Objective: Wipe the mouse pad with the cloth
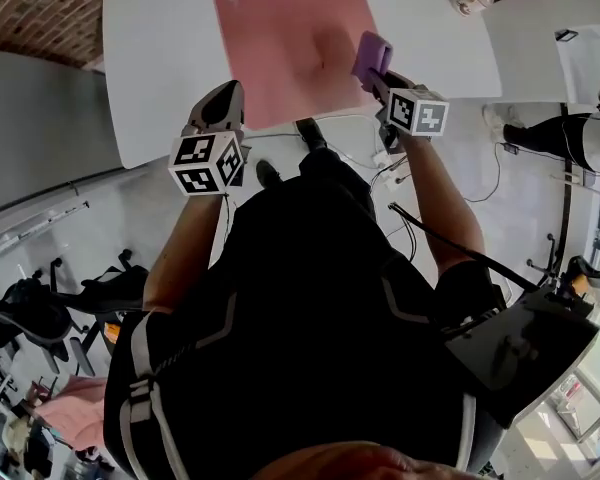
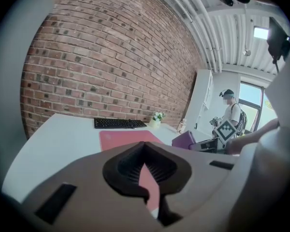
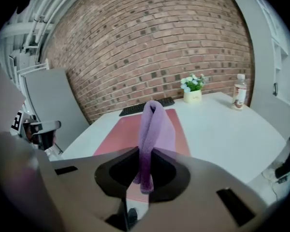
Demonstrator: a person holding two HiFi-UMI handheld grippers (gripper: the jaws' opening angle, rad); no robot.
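the risk we see: the purple cloth (image 3: 153,129) stands as a tall loose fold above the clamp, so pressing down could bunch it or pull it free. a dragging stroke could also slide the pink mouse pad (image 1: 285,38) across the white bench (image 1: 160,58) toward the keyboard (image 2: 118,123) beyond it. our right hand-held gripper (image 3: 144,175) is clamped on the cloth's lower end, over the pad's near right edge. our left hand-held gripper (image 2: 147,180) holds nothing, its jaws a narrow slit apart, with the pad ahead and below.
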